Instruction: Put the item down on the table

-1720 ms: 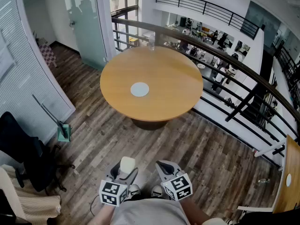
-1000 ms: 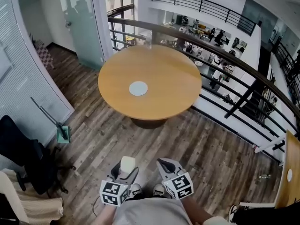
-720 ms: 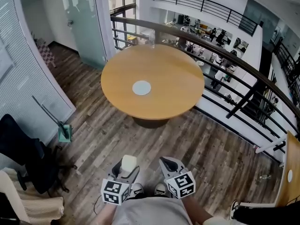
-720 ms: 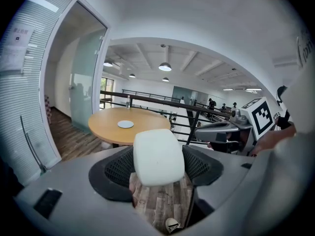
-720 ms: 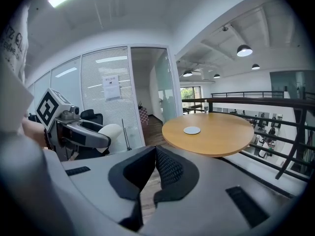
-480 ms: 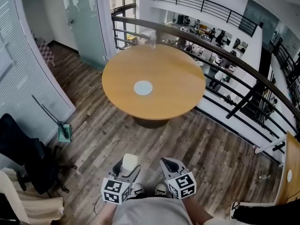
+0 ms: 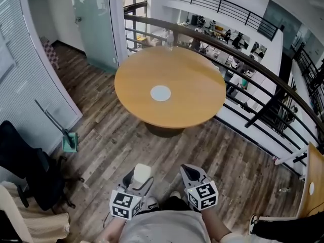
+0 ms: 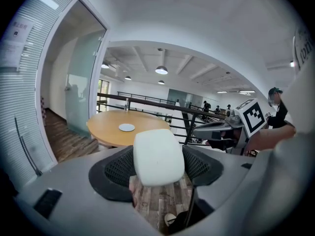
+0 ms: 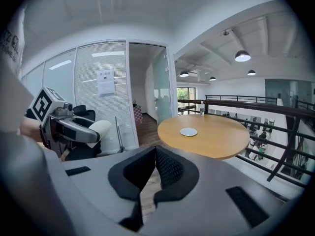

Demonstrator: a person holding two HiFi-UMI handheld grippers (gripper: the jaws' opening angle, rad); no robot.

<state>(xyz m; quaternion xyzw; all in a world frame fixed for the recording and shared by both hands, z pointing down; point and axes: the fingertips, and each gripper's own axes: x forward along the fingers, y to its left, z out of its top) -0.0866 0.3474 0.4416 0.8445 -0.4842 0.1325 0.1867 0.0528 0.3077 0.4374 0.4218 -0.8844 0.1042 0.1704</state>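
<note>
Table (image 7: 195, 87) ahead, white block (image 8: 158, 154) inside left claw (image 7: 138, 177) (gripped)

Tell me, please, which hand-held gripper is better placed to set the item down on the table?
Left. The left hand-held gripper holds the white rounded item between its jaws, while the right hand-held gripper is shut and empty. The round table lies ahead of both, across the wooden floor.

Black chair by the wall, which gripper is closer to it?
Left. The left gripper, holding the white item, is to the black chair's right; the right gripper is farther right, beyond the left one.
</note>
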